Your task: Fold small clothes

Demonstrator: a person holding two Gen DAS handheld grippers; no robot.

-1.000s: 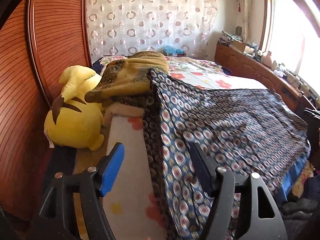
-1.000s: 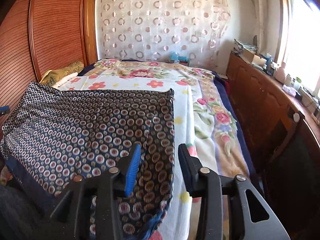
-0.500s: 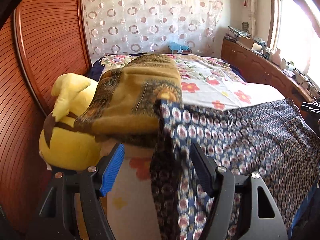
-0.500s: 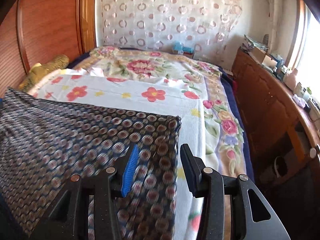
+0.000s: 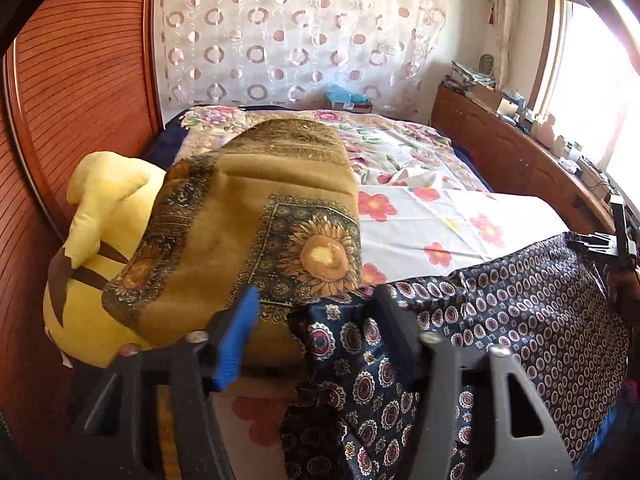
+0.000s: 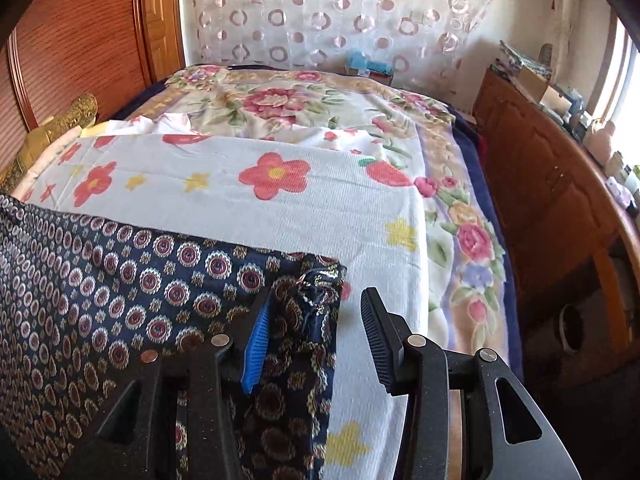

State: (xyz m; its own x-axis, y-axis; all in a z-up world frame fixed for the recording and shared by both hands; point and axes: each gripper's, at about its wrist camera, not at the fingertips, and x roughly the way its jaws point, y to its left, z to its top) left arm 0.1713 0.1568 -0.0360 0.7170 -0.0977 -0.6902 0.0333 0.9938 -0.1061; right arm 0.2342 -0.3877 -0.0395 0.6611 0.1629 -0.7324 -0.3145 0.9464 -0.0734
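Sunlit window (image 5: 592,92); wooden wall (image 5: 80,80); circle-patterned curtain (image 5: 288,28)

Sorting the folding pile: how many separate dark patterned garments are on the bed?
1. A navy medallion-print garment lies across the near edge of the floral bedspread, between the two grippers; more could be hidden beneath it.

Glossy silky navy patterned cloth (image 6: 120,272), matt ribbed white floral sheet (image 6: 240,200), grooved reddish wood headboard (image 5: 88,80).

Yellow plush toy with brown stripes (image 5: 92,280) at bed's left edge, against reddish ribbed wooden headboard (image 5: 72,92). Mustard sunflower-print cushion (image 5: 256,216) leaning on toy. White red-flower sheet (image 6: 248,188) across bed. Circle-patterned sheer curtain (image 5: 288,28) behind. Cluttered wooden cabinet (image 6: 548,168) along right edge.
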